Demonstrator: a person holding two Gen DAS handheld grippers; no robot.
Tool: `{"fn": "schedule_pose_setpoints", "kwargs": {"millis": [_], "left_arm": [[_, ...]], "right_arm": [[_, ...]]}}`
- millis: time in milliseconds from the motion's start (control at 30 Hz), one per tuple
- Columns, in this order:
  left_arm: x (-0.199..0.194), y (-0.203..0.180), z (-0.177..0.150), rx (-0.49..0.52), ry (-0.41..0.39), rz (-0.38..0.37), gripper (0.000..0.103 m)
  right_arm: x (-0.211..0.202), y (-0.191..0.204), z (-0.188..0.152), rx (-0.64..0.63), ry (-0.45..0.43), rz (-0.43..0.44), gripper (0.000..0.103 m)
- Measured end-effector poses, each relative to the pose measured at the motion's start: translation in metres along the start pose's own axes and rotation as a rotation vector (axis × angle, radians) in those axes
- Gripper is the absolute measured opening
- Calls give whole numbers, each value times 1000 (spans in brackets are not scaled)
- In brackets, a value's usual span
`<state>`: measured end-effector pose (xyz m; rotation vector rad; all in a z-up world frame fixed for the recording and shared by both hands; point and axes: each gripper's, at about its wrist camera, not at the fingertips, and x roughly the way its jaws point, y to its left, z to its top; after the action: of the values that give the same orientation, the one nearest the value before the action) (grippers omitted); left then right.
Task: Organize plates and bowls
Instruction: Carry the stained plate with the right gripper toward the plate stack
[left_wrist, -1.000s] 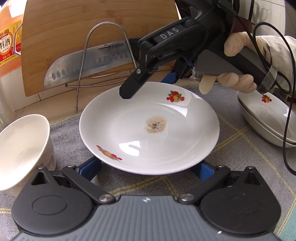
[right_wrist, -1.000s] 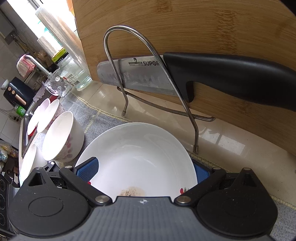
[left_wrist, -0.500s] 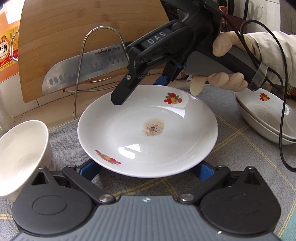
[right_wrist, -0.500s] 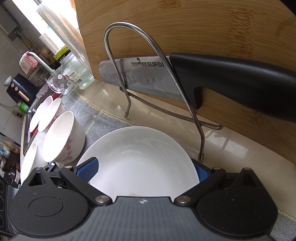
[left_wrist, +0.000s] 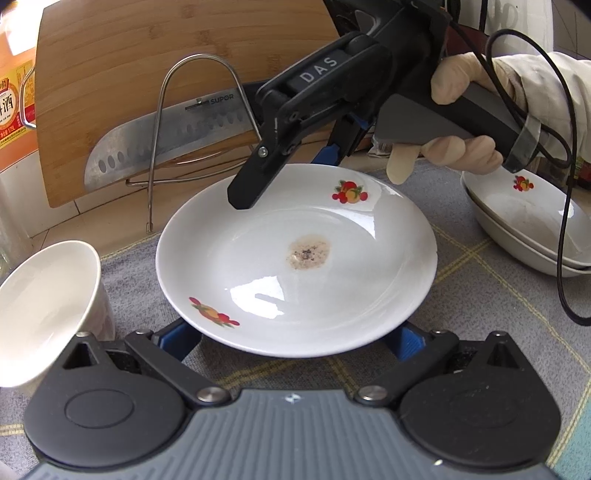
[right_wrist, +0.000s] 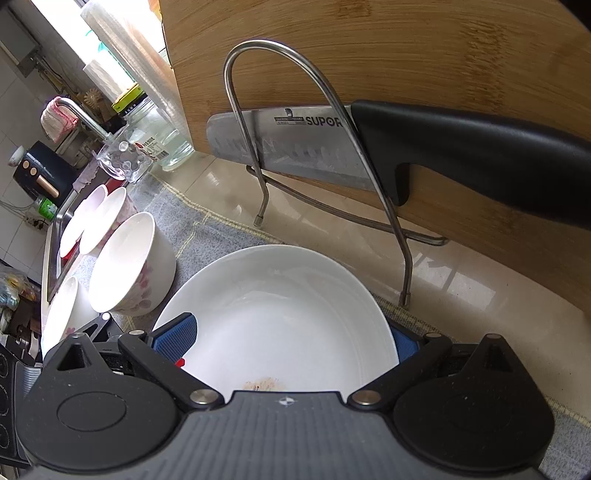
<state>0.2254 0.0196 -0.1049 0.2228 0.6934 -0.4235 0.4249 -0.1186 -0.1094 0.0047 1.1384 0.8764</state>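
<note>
Left wrist view: the left hand-held gripper (left_wrist: 293, 341) is spread wide under the near rim of the stained plate (left_wrist: 295, 258) on the grey mat (left_wrist: 480, 314).

Right wrist view: the right hand-held gripper (right_wrist: 286, 341) gapes around the plate (right_wrist: 280, 314), beside a bowl (right_wrist: 129, 262).

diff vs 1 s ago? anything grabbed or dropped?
Nothing grabbed or let go. The right claw still straddles the far rim of the plate, shifted only slightly; the left claw stays open around the near rim. Bowl and knife unchanged.

wire rack (left_wrist: 195, 122) and knife (left_wrist: 166, 136) block behind plate (left_wrist: 295, 258); bowl (left_wrist: 40, 310) crowds left.
</note>
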Motion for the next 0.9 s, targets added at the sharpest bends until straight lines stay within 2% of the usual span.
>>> {"fn": "schedule_pose_setpoints", "kwargs": {"millis": [900], "left_arm": [[-37, -11, 9, 18, 42, -53, 102]], "right_arm": [[-47, 43, -42, -3, -21, 5, 103]]}}
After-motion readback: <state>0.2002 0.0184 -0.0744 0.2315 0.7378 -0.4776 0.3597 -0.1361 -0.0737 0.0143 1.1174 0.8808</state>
